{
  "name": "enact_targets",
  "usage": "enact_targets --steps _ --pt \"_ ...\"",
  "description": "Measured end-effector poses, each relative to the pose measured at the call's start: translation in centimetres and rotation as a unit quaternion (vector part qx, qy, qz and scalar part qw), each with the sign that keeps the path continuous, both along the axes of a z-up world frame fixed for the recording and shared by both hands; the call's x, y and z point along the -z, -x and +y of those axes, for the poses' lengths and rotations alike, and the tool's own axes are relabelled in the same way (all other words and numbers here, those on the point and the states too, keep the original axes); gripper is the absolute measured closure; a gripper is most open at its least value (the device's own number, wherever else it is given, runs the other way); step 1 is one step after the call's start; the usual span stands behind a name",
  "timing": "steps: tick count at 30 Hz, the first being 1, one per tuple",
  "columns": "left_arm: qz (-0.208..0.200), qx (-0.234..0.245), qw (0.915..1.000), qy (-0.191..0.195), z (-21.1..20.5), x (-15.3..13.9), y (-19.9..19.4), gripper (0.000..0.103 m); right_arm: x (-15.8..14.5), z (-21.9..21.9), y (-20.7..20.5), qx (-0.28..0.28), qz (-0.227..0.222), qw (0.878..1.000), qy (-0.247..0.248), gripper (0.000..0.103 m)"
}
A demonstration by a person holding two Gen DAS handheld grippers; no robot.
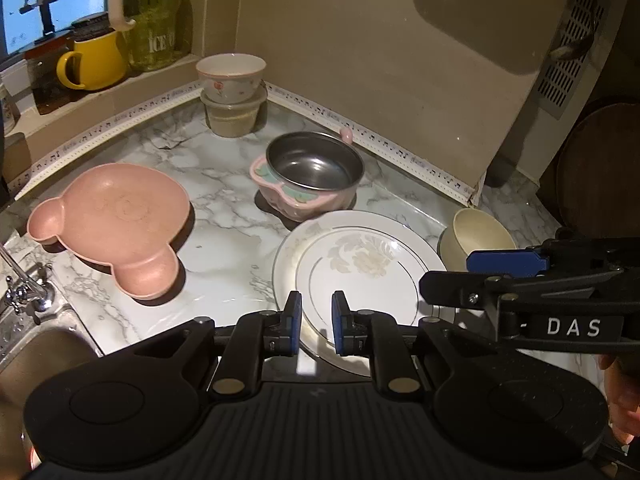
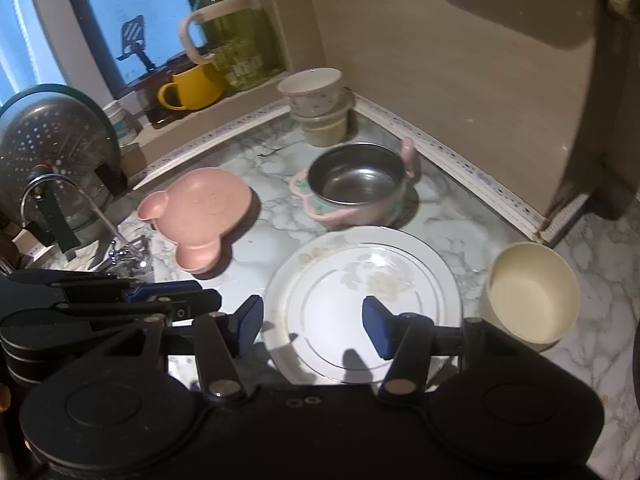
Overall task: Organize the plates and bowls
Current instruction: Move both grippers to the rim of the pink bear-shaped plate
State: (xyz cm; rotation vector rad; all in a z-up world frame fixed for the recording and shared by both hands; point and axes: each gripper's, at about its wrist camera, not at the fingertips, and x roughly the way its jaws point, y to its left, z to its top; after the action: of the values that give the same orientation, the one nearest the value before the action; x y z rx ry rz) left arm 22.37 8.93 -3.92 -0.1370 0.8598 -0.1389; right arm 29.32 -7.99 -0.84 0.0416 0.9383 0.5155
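Note:
A white floral plate [image 1: 360, 264] [image 2: 360, 300] lies on the marble counter. A pink bear-shaped plate [image 1: 116, 220] [image 2: 200, 212] lies to its left. A steel bowl in a pink holder [image 1: 312, 168] [image 2: 356, 180] sits behind the white plate. A cream bowl [image 1: 476, 236] [image 2: 532, 292] stands to its right. Two stacked bowls [image 1: 232, 92] [image 2: 316, 104] stand in the far corner. My left gripper [image 1: 316, 320] hovers over the white plate's near edge, jaws a small gap apart and empty. My right gripper [image 2: 312, 324] is open above the white plate, empty; it also shows in the left wrist view [image 1: 504, 264].
A sink and tap [image 1: 24, 288] [image 2: 120, 248] are at the left. A yellow mug [image 1: 92, 60] [image 2: 192, 88] and a glass pitcher [image 1: 156, 20] [image 2: 232, 40] stand on the window ledge. A metal colander [image 2: 52, 152] stands at far left. A wooden board [image 1: 600, 168] leans at the right.

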Motion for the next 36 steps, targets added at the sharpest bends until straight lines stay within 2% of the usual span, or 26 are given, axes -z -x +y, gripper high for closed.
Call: enact_targets --steps 2,4,6,9,12,20,25,29,31,36 --pt "-0.003 -0.004 1.0000 0.003 0.6 -0.2 0.1 0.087 -0.2 0.6 0.1 -0.005 -0.002 1.000 -0.002 0.046" --pt "-0.005 -0.009 0.9999 0.005 1.2 -0.3 0.2 0.081 -0.4 1.2 0.1 -0.010 -0.004 1.000 -0.003 0.043" --pt "-0.010 -0.015 0.9998 0.005 1.9 -0.4 0.3 0.059 -0.6 1.9 0.1 -0.015 -0.004 1.000 -0.005 0.044" --pt "-0.020 -0.031 0.9993 -0.009 3.2 -0.5 0.2 0.044 -0.7 2.9 -0.2 -0.016 -0.003 1.000 -0.008 0.042" --pt "-0.022 -0.039 0.9990 -0.004 4.8 -0.5 0.0 0.036 -0.7 4.0 -0.5 -0.020 -0.003 1.000 -0.009 0.039" --pt "-0.036 -0.063 0.9972 -0.016 9.0 -0.8 -1.2 0.027 -0.4 6.9 -1.6 -0.040 -0.003 0.999 -0.007 0.027" --pt "-0.035 -0.084 0.9958 -0.014 12.1 -0.6 -3.0 0.024 0.1 8.5 -2.9 -0.043 0.000 0.999 -0.010 0.014" --pt "-0.032 -0.107 0.9937 -0.013 14.5 0.1 -4.9 0.024 0.8 9.7 -4.2 -0.044 0.006 0.999 -0.007 0.012" --pt "-0.030 -0.114 0.9929 -0.014 15.5 0.5 -5.8 0.024 1.3 10.4 -4.9 -0.047 0.008 0.999 -0.006 0.008" --pt "-0.023 -0.125 0.9914 -0.030 17.3 1.6 -8.4 0.024 3.0 12.5 -7.0 -0.047 0.023 0.999 -0.008 0.007"
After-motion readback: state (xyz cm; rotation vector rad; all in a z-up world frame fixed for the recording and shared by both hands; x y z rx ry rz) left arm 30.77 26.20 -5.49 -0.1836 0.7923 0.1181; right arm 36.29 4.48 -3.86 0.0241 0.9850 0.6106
